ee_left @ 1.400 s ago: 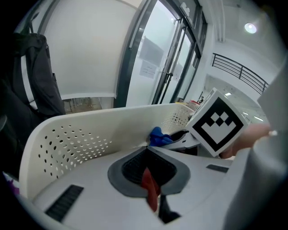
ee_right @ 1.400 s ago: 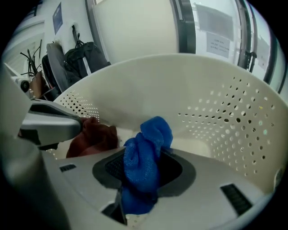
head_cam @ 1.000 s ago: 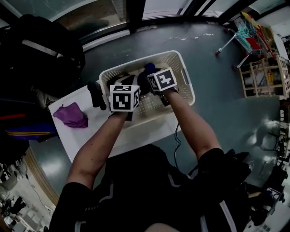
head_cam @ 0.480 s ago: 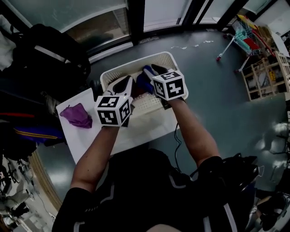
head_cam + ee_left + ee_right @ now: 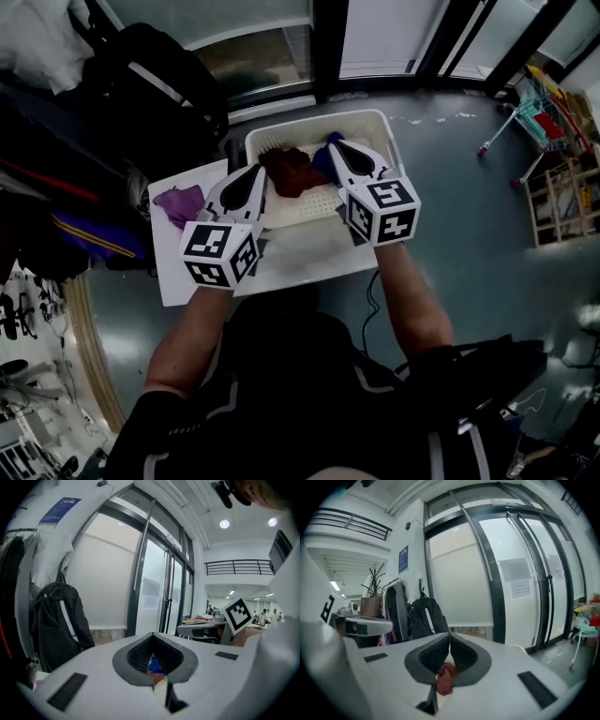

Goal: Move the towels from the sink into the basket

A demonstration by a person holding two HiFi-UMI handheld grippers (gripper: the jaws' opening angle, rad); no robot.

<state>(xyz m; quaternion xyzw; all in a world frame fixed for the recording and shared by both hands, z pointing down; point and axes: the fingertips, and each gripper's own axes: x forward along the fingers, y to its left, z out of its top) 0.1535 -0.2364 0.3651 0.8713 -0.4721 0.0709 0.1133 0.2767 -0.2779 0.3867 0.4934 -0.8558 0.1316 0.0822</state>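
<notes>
Towel (image 5: 289, 171) lies bunched in basket (image 5: 305, 208); left gripper (image 5: 259, 172) closed, right gripper (image 5: 334, 147) just closed, both empty.

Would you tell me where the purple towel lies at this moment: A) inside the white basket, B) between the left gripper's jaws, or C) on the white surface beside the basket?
C: in the head view the purple towel lies on the white surface, left of the basket.

The left forearm (image 5: 199, 323) and right forearm (image 5: 409, 302) reach forward side by side. The left gripper (image 5: 251, 178) has its fingers together; the right gripper (image 5: 338, 155) fingers have just been closing and now meet, gripping nothing
</notes>
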